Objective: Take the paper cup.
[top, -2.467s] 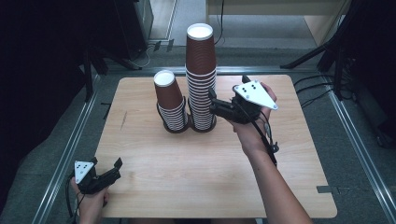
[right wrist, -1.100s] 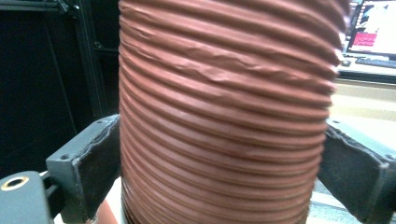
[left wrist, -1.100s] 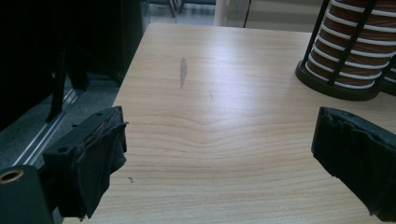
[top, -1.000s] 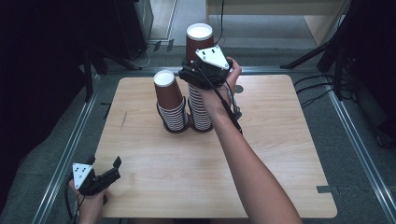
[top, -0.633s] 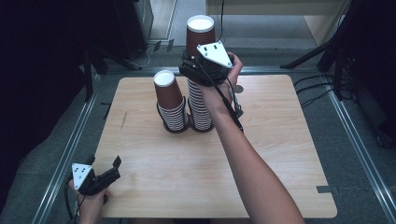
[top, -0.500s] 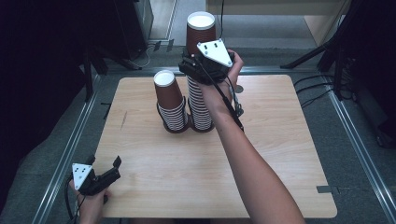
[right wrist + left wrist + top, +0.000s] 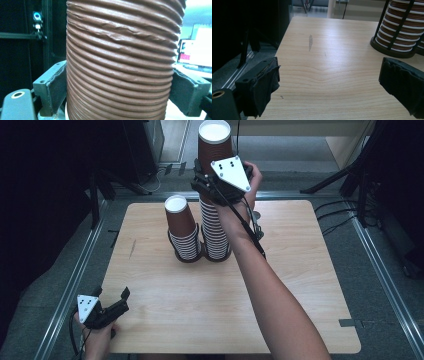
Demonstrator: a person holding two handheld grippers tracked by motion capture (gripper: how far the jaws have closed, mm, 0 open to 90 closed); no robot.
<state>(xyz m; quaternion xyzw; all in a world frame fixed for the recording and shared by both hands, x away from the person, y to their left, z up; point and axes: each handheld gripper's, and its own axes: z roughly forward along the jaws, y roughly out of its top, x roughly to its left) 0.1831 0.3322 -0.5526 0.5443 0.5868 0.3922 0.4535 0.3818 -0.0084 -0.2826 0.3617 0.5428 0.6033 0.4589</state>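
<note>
Gripping the top cup point(image 7: 214, 142) of the taller stack point(image 7: 215, 227) at table rear: right gripper point(image 7: 207, 187) jaws clamp its ribbed wall, apparently lifted clear. Left gripper point(image 7: 117, 305) idle, jaws apart. Next: carry it, probably to shorter stack point(image 7: 181, 227).

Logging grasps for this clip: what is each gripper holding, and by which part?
The right gripper clamps the ribbed side of the top cup on the taller stack. The left gripper holds nothing.
</note>
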